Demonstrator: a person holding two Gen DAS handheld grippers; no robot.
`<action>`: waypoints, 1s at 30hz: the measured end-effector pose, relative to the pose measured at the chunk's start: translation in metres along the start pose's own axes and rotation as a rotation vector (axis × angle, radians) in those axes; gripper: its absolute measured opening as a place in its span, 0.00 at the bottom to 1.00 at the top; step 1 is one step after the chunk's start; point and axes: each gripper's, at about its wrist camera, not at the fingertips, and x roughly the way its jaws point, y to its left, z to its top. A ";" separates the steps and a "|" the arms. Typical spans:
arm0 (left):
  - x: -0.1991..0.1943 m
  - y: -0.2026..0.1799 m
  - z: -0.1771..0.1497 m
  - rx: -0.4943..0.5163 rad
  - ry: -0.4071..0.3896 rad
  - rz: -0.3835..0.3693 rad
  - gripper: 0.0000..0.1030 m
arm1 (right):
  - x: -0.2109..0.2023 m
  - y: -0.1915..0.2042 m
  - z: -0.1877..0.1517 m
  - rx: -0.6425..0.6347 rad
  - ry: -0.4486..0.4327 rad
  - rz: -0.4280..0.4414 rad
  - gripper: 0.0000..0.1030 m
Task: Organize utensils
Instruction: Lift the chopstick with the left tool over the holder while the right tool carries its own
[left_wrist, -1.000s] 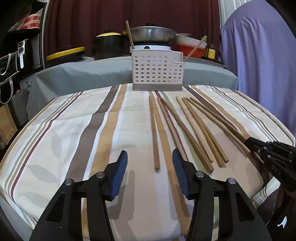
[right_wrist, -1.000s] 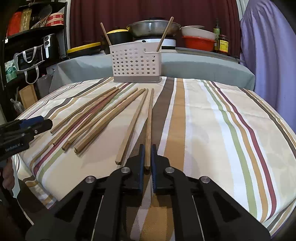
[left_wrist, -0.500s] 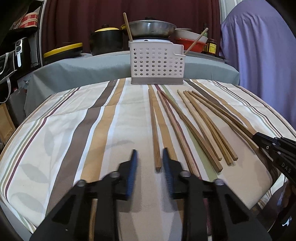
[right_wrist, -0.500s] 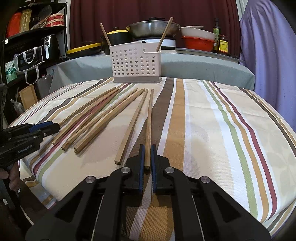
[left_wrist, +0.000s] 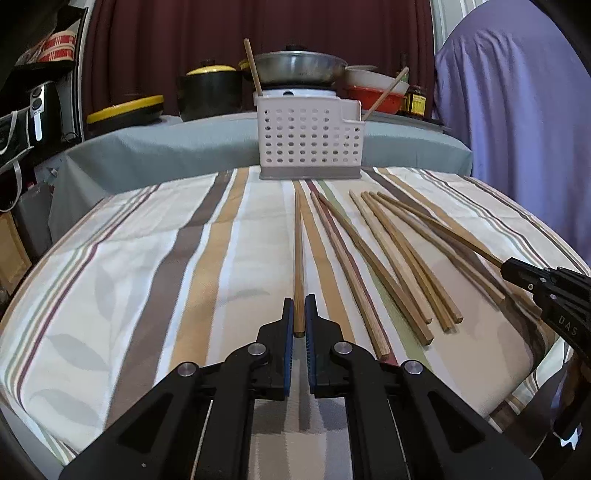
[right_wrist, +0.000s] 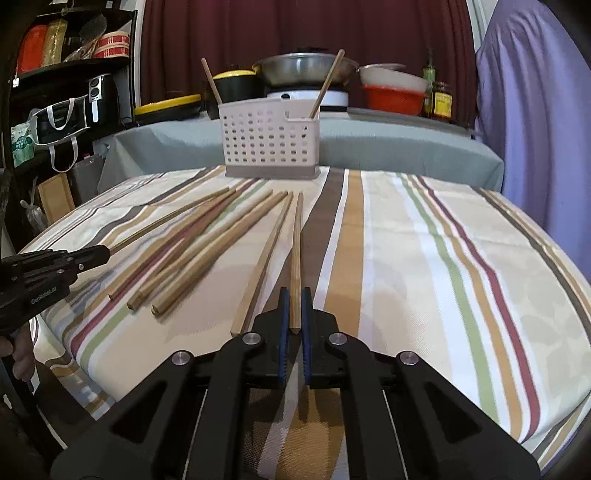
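Left gripper (left_wrist: 299, 308) is clamping the near end of the leftmost chopstick (left_wrist: 298, 251); right gripper (right_wrist: 294, 306) is clamping the rightmost chopstick (right_wrist: 295, 254), possibly lifting it slightly. Between them, loose chopsticks (left_wrist: 388, 254) are lying fanned on the striped tablecloth (left_wrist: 147, 277). At the table's far edge, the white perforated caddy (left_wrist: 308, 142) is standing upright, holding two sticks.

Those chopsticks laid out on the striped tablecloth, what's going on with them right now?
A person is sorting wooden chopsticks into the white perforated holder at the far edge of the table. The left gripper is shut on the leftmost chopstick, and the right gripper is shut on the rightmost chopstick. Both chopsticks appear to lie on the striped cloth. Two chopsticks already stand in the holder; several more lie between the grippers.
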 end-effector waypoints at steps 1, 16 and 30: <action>-0.002 0.001 0.002 -0.002 -0.006 0.001 0.06 | -0.002 0.000 0.002 -0.003 -0.009 -0.003 0.06; -0.063 0.013 0.058 -0.035 -0.233 0.024 0.06 | -0.053 0.002 0.059 -0.052 -0.211 -0.033 0.06; -0.110 0.031 0.105 -0.083 -0.354 0.030 0.06 | -0.086 -0.003 0.113 -0.057 -0.347 -0.027 0.06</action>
